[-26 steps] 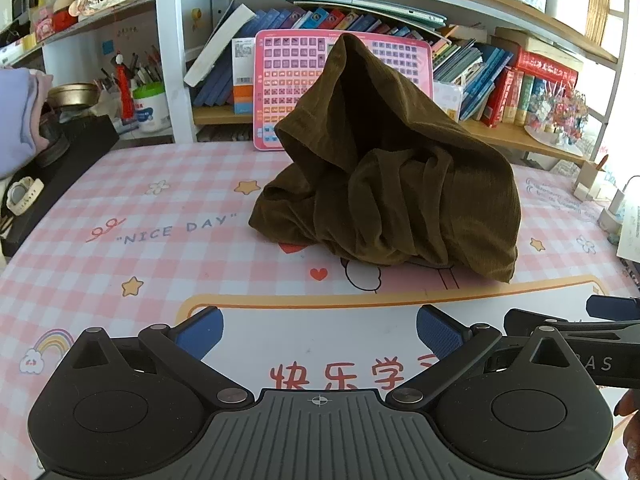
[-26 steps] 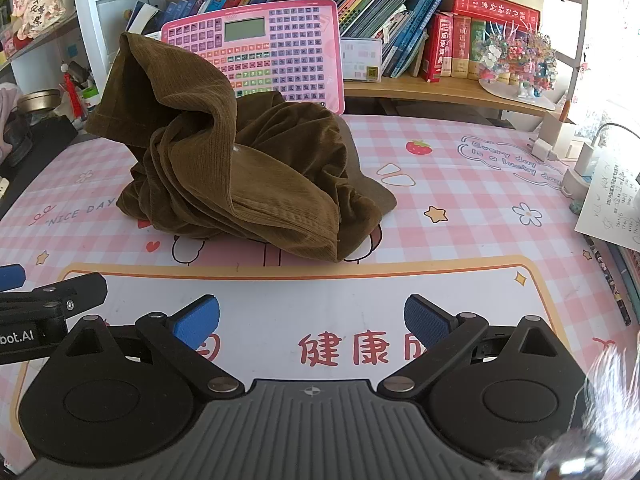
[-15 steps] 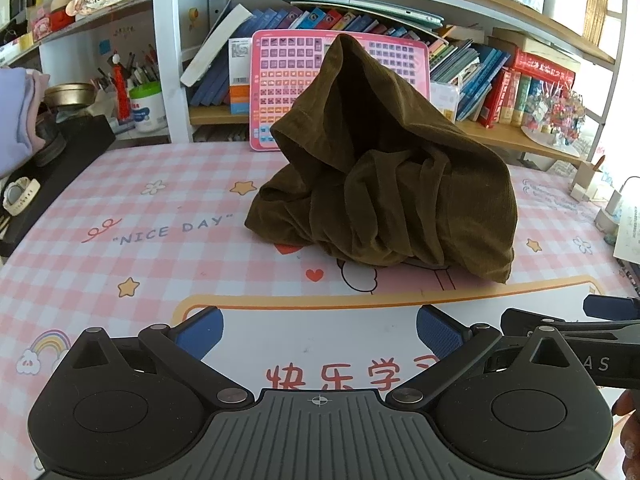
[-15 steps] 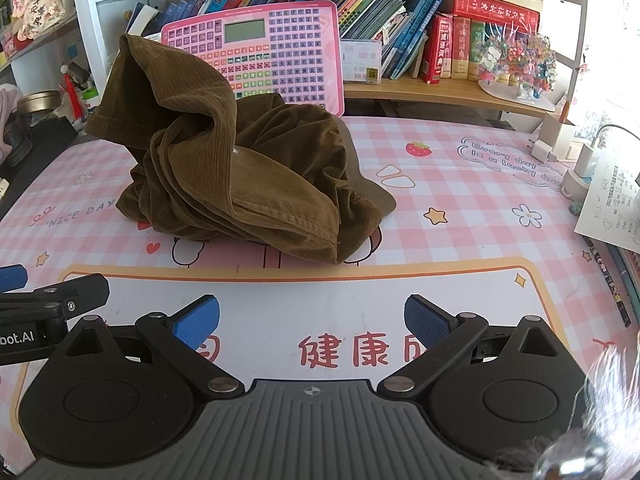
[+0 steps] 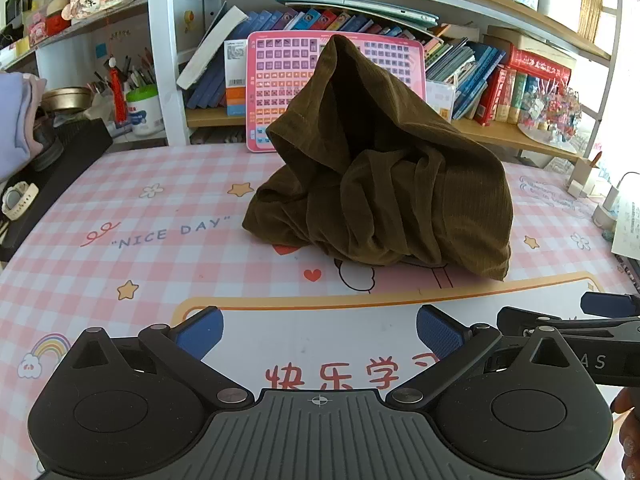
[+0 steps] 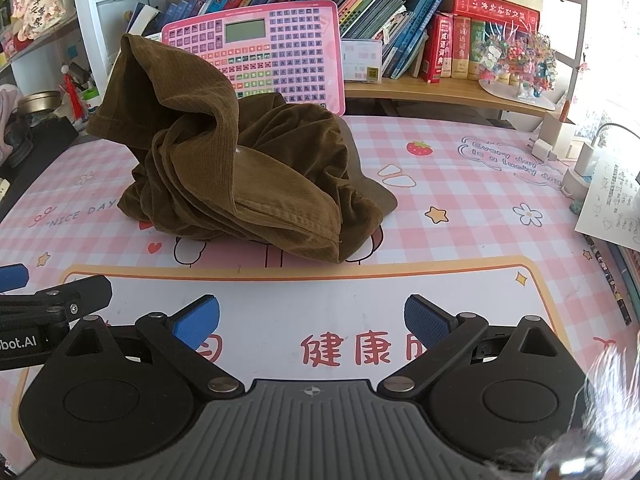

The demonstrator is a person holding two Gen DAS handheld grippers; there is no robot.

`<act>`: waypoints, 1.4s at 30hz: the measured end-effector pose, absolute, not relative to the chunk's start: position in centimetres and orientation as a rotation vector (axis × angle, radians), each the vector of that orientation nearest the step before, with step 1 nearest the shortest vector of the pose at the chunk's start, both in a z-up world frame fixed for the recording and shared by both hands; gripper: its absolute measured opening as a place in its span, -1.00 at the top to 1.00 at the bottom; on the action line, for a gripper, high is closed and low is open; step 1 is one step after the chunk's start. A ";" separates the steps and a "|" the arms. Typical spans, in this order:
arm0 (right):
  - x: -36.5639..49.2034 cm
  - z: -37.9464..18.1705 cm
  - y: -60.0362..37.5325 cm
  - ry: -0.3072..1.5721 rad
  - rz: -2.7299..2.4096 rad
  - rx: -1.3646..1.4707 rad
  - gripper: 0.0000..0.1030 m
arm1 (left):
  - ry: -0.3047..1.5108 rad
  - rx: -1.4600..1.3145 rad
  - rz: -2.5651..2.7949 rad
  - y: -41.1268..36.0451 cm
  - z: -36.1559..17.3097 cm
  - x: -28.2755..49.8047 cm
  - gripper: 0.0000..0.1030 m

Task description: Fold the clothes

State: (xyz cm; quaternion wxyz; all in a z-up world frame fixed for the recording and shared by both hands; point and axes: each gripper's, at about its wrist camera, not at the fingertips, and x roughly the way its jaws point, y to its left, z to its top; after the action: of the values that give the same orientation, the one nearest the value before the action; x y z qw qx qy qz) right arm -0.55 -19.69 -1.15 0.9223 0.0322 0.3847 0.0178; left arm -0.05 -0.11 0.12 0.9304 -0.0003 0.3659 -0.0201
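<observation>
A crumpled brown corduroy garment lies in a heap on the pink checked table mat, one part leaning up against a pink keyboard toy. It also shows in the right wrist view. My left gripper is open and empty, low over the mat, well short of the garment. My right gripper is open and empty, also short of the garment. Each gripper's finger shows at the edge of the other's view.
A pink keyboard toy stands behind the garment against bookshelves. A black box with a watch is at the left edge. Chargers and a paper lie at the right edge.
Almost nothing has changed. The left wrist view has drifted slightly, so the garment sits a touch further left in it. Both grippers stay open.
</observation>
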 end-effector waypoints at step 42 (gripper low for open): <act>-2.9 0.0 -18.5 0.738 -0.056 0.075 -0.94 | 0.723 0.044 -0.098 0.7 1.8 0.6 -1.00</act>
State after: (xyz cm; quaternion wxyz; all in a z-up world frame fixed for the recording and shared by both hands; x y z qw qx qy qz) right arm -2.88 -18.54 -0.02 0.9315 0.0368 0.3607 -0.0273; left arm 0.63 0.74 1.77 0.9340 0.0217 0.3534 -0.0478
